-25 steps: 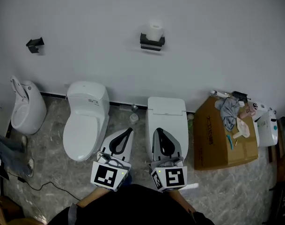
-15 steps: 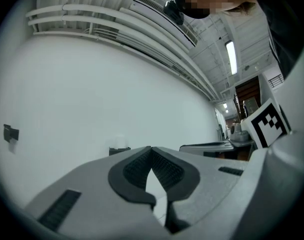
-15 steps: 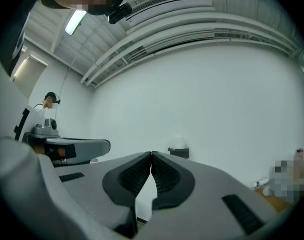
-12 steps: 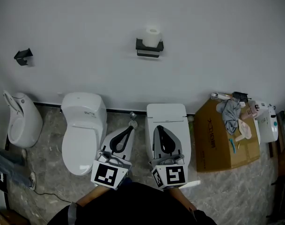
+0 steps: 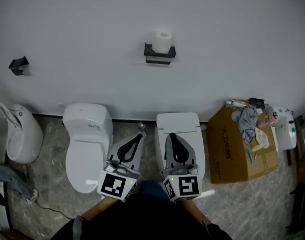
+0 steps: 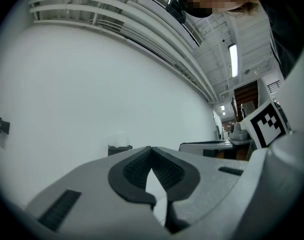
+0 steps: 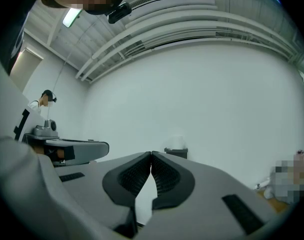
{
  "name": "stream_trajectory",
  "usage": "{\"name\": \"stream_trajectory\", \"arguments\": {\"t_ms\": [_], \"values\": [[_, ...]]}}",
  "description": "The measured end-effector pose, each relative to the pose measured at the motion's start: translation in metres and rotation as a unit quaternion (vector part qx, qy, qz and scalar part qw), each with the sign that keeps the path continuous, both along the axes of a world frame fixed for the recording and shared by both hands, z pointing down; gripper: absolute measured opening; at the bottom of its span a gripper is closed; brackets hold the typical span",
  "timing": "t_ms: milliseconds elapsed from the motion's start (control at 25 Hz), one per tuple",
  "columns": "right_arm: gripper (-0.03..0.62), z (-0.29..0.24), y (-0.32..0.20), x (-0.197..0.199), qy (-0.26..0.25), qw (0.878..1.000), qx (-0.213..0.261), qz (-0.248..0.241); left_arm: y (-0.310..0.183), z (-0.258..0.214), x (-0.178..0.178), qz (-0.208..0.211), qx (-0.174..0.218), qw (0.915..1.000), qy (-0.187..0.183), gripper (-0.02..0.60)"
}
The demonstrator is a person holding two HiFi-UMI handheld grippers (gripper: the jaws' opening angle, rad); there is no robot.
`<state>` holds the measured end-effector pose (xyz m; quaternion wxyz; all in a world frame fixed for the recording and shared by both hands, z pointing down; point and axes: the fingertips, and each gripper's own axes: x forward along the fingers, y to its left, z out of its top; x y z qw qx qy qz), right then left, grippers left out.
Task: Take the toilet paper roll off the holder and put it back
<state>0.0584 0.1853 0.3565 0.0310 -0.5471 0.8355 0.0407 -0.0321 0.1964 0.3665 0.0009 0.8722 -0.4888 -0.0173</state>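
A white toilet paper roll [image 5: 163,41] stands upright on a black wall holder [image 5: 160,53] high on the white wall. The roll [image 7: 178,142] and the holder [image 7: 176,153] show far off in the right gripper view, and the holder [image 6: 120,148] shows faintly in the left gripper view. My left gripper [image 5: 138,135] and right gripper [image 5: 171,136] are held low and close to my body, side by side, well short of the wall. Both are shut with their tips touching and nothing between them.
Two white toilets [image 5: 86,146] [image 5: 178,129] stand against the wall below the holder, with a urinal [image 5: 19,136] at the left. A cardboard box [image 5: 240,146] with cloth and small items sits at the right. Another black fitting [image 5: 18,65] hangs on the wall at left.
The head view has tilted upward a little: the holder and the toilets sit lower and more central in the picture. Both grippers stay shut and keep their place near my body.
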Motion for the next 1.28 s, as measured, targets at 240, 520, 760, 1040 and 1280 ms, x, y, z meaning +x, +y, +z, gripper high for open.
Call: {"name": "stream_trajectory", "arguments": {"t_ms": [240,520,760,1040,1280], "values": [[0.023,0.003,-0.016,-0.004,-0.001,1.000,-0.002,0.002,-0.017,0.005,-0.003,0.003,-0.005,1.0000,0.003,0.006],[0.023,0.001,-0.053,-0.013,0.000,1.000,0.006,-0.009,-0.053,0.005,-0.010,-0.002,0.001,0.9999,0.010,0.006],[0.023,0.001,-0.102,-0.011,0.001,1.000,0.006,-0.013,-0.101,0.003,-0.007,-0.007,0.006,0.9999,0.010,0.006],[0.023,-0.005,-0.161,-0.003,0.001,1.000,-0.002,-0.019,-0.163,-0.005,0.003,-0.016,0.005,0.9998,0.014,0.006],[0.023,0.000,-0.202,0.009,0.023,0.999,-0.023,-0.032,-0.203,-0.006,0.016,-0.025,0.001,0.9996,0.014,0.006]]}}
